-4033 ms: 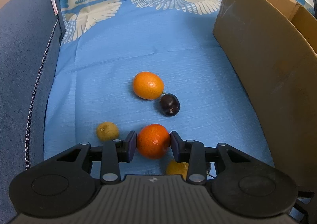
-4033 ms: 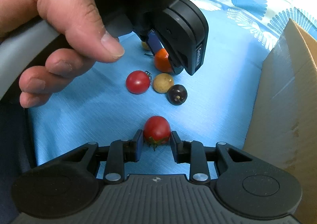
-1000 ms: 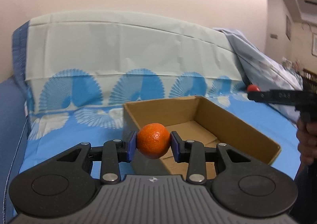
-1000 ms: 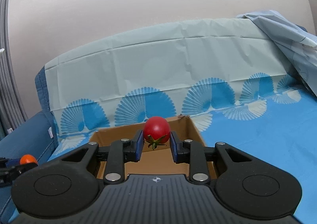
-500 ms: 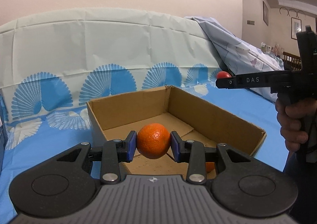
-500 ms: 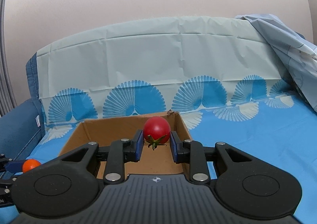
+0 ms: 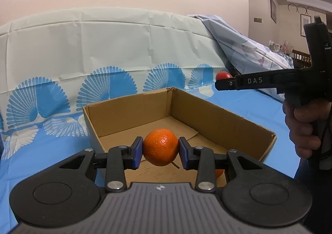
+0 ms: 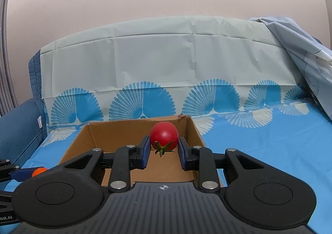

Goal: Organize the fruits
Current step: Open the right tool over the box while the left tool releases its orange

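Observation:
My left gripper (image 7: 160, 152) is shut on an orange tangerine (image 7: 160, 147) and holds it above the near end of an open cardboard box (image 7: 220, 118). Another orange fruit (image 7: 219, 173) lies in the box, mostly hidden behind my right finger. My right gripper (image 8: 164, 147) is shut on a red tomato (image 8: 164, 135) with a green stem, held over the same box (image 8: 118, 134). The right gripper also shows in the left wrist view (image 7: 223, 82), above the box's far right side. The left gripper with its tangerine (image 8: 39, 171) shows at the left edge of the right wrist view.
The box stands on a blue sheet (image 8: 269, 142) with a fan pattern that covers a sofa. The sheet's pale part (image 7: 103, 47) drapes the backrest behind the box. A blue armrest (image 8: 18, 128) is at the left. A crumpled light-blue cloth (image 7: 249, 51) lies at the right.
Both grippers have lifted their fruits off the sheet and carried them to the box. Over the last second the box has come nearer and lower in both views.

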### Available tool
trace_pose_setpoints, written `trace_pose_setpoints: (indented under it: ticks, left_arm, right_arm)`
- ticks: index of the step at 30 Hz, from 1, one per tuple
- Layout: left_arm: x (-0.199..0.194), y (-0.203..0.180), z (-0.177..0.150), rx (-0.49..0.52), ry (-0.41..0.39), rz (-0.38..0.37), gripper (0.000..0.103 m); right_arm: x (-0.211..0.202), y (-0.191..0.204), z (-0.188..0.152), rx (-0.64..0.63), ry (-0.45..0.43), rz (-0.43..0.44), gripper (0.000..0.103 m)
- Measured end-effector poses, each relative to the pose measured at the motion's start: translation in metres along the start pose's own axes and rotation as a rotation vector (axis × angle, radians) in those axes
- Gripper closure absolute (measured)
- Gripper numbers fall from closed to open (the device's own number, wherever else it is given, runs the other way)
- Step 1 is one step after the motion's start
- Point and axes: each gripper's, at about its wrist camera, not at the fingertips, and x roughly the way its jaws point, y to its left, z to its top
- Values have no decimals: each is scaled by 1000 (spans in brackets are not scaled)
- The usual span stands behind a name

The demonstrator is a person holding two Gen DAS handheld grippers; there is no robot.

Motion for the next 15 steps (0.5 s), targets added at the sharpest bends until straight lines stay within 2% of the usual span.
trace_pose_setpoints:
  ticks: [13,14,15]
  left_arm:
    - [0,-2,0,0,4,-14,62]
    - [2,-2,0,-3,11,-16,59]
    - [2,-1,-1,-6,19,-15,44]
  right_arm:
    - [3,5,0,-12,9,11,73]
    - [3,5,-1,-10,12,12,73]
    - [4,5,0,-7,19,15,70]
